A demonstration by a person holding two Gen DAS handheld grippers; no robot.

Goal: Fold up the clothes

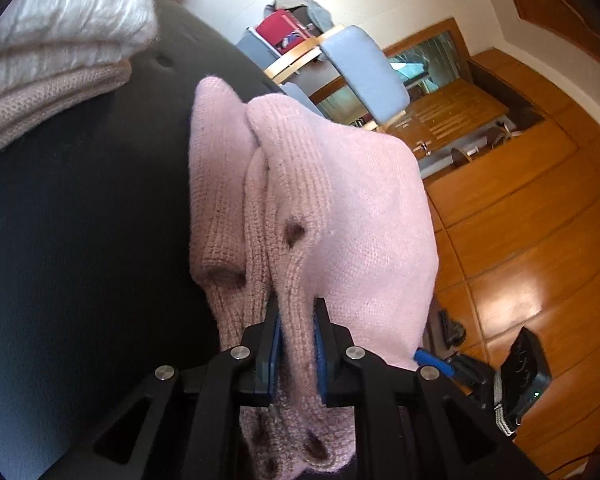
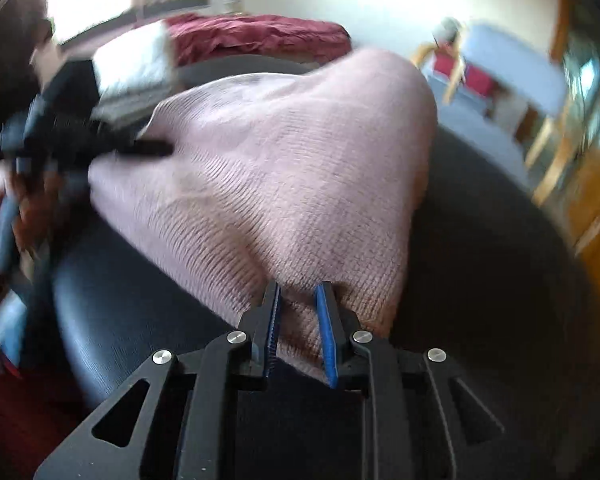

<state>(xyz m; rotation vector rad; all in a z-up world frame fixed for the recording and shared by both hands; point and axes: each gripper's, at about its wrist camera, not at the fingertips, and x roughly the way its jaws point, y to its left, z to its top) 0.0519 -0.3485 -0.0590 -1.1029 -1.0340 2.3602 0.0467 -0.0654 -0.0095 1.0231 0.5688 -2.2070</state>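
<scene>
A pink knitted sweater is held up over a dark round desk, bunched into ribbed folds in the left wrist view and spread as a broad sheet in the right wrist view. It hangs above the desk's surface near the edge that faces the wooden floor. The left gripper is closed on a thick ribbed fold of the sweater, which is pinched between its blue-padded jaws. The right gripper is clamped on another edge of the same garment, the knit being pressed between its jaws with only a narrow gap left. In the blurred right wrist view the left gripper is seen at the sweater's far side, carried by a hand.

At the desk's far-left edge a stack of folded clothes is placed, white pieces lying on a beige knit. Beyond the desk a chair with grey cushions is seen, and a red bag is set on a chair just behind it. A dark red cloth is visible past the desk's far edge.
</scene>
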